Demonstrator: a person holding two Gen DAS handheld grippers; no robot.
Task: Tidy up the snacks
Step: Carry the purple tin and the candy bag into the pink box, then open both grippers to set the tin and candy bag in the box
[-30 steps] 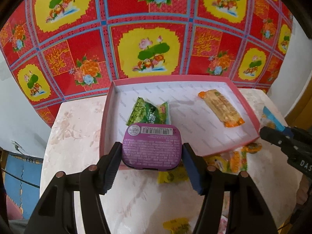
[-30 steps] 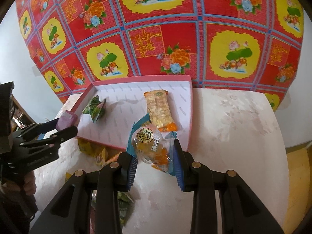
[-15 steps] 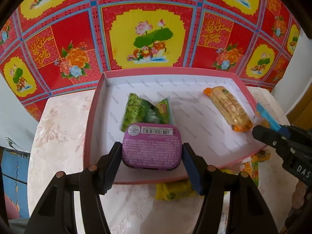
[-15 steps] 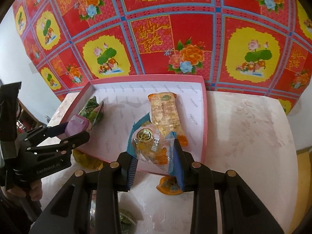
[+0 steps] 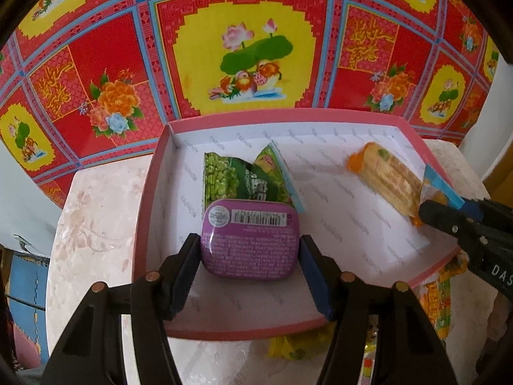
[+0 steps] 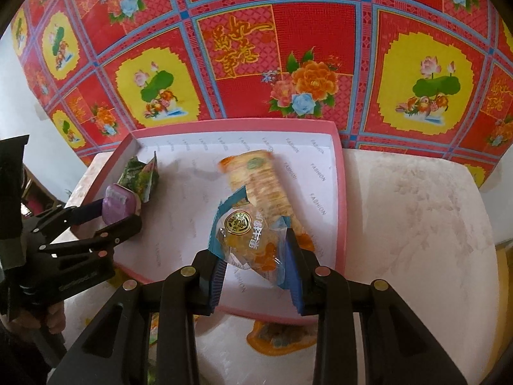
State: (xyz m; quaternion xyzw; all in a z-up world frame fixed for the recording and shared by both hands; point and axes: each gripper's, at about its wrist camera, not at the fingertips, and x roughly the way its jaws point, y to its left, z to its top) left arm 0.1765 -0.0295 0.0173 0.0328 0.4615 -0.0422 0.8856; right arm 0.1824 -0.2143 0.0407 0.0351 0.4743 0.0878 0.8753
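We hold the flat purple metal tin [image 5: 250, 240] clamped between the jaws of our left gripper [image 5: 248, 256], over the near left part of the shallow pink cardboard box [image 5: 288, 115] on the pale marble bench [image 6: 416, 208]. Our right gripper [image 6: 256, 256] has its jaws clamped on a clear blue-edged jelly snack packet [image 6: 250, 237], over the box's near right side beside the long orange cracker pack [image 6: 256, 179]. A green pea snack bag [image 5: 231, 179] lies just behind the tin.

We hold both grippers tilted downward: the left gripper [image 5: 251, 253] has its jaws pressed on a purple tin [image 5: 250, 240], the right gripper [image 6: 255, 263] clamps a clear packet [image 6: 250, 240].
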